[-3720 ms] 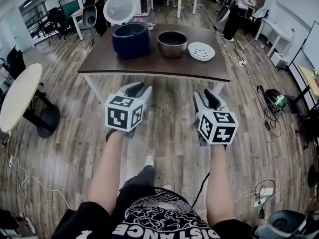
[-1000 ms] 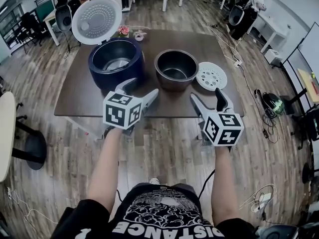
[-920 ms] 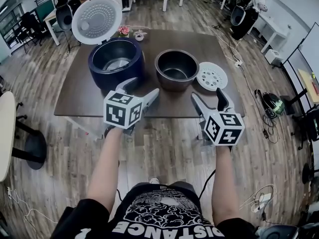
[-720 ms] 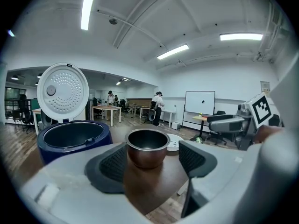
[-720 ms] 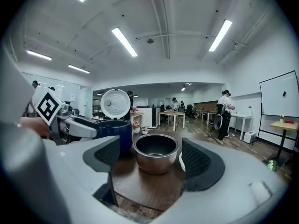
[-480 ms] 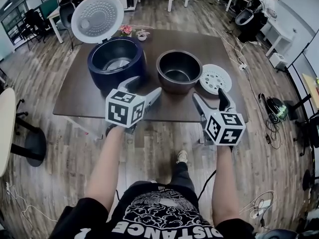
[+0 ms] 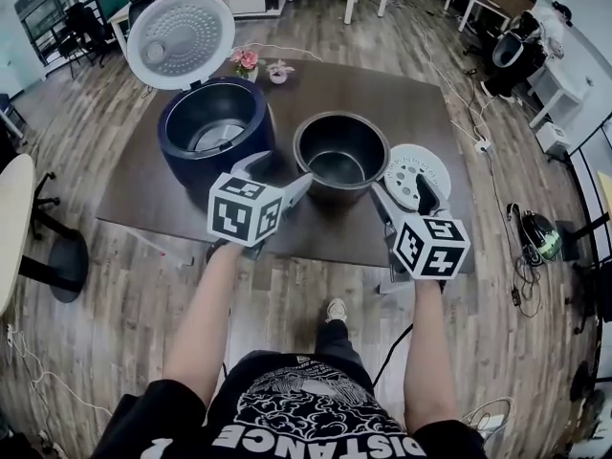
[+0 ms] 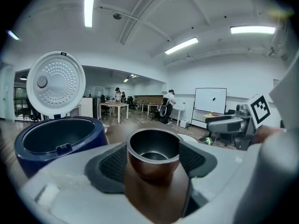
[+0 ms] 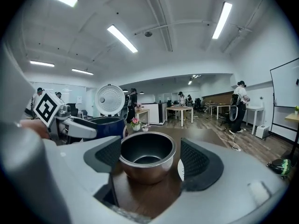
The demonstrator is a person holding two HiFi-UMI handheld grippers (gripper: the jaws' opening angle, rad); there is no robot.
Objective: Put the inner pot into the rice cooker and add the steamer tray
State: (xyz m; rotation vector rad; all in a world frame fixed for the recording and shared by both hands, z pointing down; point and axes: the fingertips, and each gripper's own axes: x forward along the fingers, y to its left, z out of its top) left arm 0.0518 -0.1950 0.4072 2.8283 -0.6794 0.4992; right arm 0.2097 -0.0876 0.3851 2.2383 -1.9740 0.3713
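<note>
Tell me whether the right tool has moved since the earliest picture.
Yes. The right tool has come forward: earlier it hung over the floor short of the table, now its jaws reach over the near edge near the steamer tray.

Inner pot (image 7: pixel 341 154) between cooker (image 7: pixel 214 130) and tray (image 7: pixel 418 174)

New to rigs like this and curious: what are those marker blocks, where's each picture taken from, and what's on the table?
A person holds two tongs, each carrying a marker cube: left tongs, right tongs. One picture comes from a head camera looking down; the others from cameras riding on the tongs. The brown table bears a dark blue rice cooker, lid up, a round metal inner pot and a white perforated steamer tray. Both tongs are open, facing the pot, holding nothing.
</note>
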